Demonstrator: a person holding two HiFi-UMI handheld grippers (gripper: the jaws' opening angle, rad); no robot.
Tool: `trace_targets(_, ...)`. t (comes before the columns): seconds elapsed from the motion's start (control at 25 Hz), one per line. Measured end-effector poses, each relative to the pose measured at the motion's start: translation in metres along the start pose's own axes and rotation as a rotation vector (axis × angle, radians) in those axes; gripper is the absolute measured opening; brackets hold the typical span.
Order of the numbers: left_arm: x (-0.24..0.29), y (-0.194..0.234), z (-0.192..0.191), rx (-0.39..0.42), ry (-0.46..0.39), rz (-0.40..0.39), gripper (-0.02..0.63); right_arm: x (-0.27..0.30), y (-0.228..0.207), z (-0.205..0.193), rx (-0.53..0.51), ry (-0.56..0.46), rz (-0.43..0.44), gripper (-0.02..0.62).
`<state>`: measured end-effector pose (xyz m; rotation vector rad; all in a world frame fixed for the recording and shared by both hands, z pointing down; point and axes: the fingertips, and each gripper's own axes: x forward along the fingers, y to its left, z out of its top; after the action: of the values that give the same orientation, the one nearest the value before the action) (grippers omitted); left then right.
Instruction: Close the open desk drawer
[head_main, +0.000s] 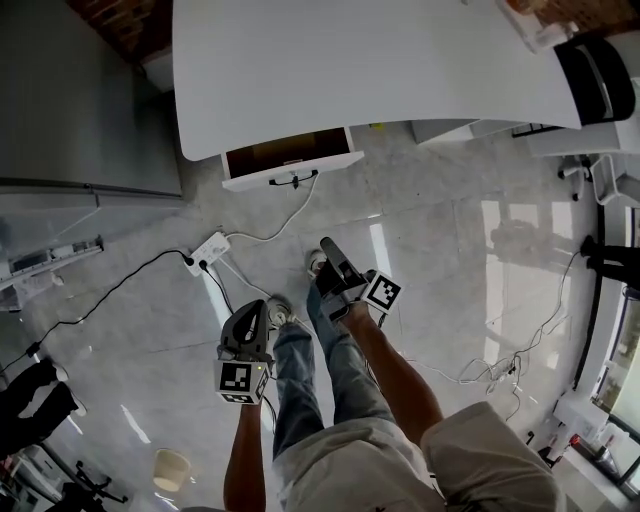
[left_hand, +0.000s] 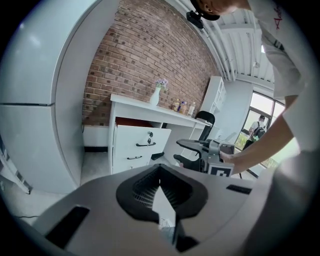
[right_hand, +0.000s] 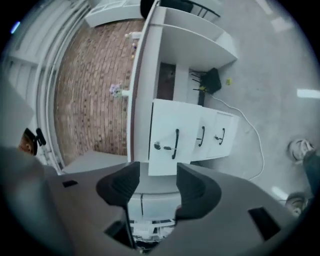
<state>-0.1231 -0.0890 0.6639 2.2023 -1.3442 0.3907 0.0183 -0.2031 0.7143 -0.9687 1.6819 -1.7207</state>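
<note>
- The open drawer (head_main: 292, 158) is found at the top of the drawer unit under the white counter (head_main: 350, 70). It is pulled out past the counter's edge, with its front panel and dark handle (right_hand: 175, 144) turned toward the person.
- The two drawers below it are seen set back in the unit.
- The approach is judged to be the step in hand. The drawer is touched by neither gripper, and both are held well apart from it, over the floor ahead of the person's legs.
- The right gripper (right_hand: 157, 172) is aimed at the drawer front. Its jaws are set apart with nothing between them, and the front panel is framed above the gap.
- The left gripper (left_hand: 160, 167) is held nearer the person, its jaws brought together on nothing.
- A power strip (head_main: 208, 250) and loose cables are laid on the floor between the person and the drawer.
- For the next move, a gripper would have to be carried forward to the front panel and set against it beside the handle. The drawer would then be pushed straight in until flush. No grip is judged necessary, though the cables underfoot would have to be minded.
</note>
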Motion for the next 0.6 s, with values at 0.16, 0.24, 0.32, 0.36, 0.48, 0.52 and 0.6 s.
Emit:
trace_targets(0.16,0.004,-0.006,-0.002,-0.017,0.004,-0.006,0.012,0.016,-0.047,0.021,0.112,-0.082,-0.088,0.231)
trace_targets(0.24,0.006,-0.005,-0.004,-0.021,0.011,-0.01,0.012,0.036,-0.064,0.031,0.139,-0.11,-0.122,0.219)
trace_targets(0.32,0.007,-0.003,-0.006,-0.025,0.016,-0.009,0.012,0.06,-0.072,0.035,0.141,-0.097,-0.136,0.196)
trace_targets(0.36,0.008,-0.003,-0.007,-0.029,0.018,-0.008,0.012,0.072,-0.074,0.036,0.135,-0.079,-0.134,0.193)
trace_targets(0.48,0.008,-0.001,-0.009,-0.038,0.024,-0.005,0.012,0.099,-0.072,0.038,0.096,-0.031,-0.129,0.192)
trace_targets(0.52,0.008,0.0,-0.009,-0.039,0.025,-0.005,0.012,0.105,-0.072,0.041,0.096,-0.032,-0.127,0.192)
trace_targets(0.6,0.008,0.002,-0.008,-0.041,0.026,-0.004,0.012,0.115,-0.073,0.049,0.104,-0.052,-0.124,0.19)
